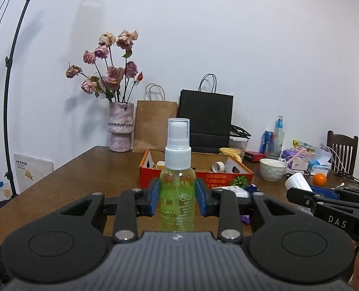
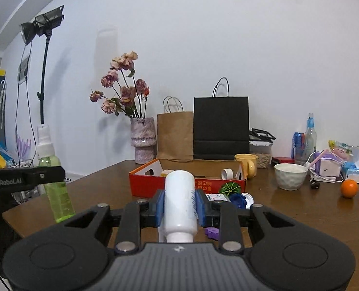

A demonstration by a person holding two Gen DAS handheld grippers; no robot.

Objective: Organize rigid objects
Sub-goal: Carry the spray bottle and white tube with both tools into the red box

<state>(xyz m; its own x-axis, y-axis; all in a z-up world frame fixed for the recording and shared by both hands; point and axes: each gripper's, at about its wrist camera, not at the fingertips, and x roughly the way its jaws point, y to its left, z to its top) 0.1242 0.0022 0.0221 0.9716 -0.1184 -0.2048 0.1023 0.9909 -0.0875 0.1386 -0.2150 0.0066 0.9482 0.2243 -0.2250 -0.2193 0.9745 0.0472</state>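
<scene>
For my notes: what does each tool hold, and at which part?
Left tool: green plastic spray bottle, mid-body. Right tool: white plastic bottle, mid-body.

"DAS" on right gripper (image 1: 300, 194) ("GenRoboAI", left gripper (image 2: 58, 172))

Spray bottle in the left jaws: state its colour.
Clear green spray bottle with a white pump top, best in the left wrist view.

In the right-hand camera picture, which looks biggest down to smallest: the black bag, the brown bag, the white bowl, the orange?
1. black bag
2. brown bag
3. white bowl
4. orange

The bags stand farther back, so their lead is safe.
</scene>
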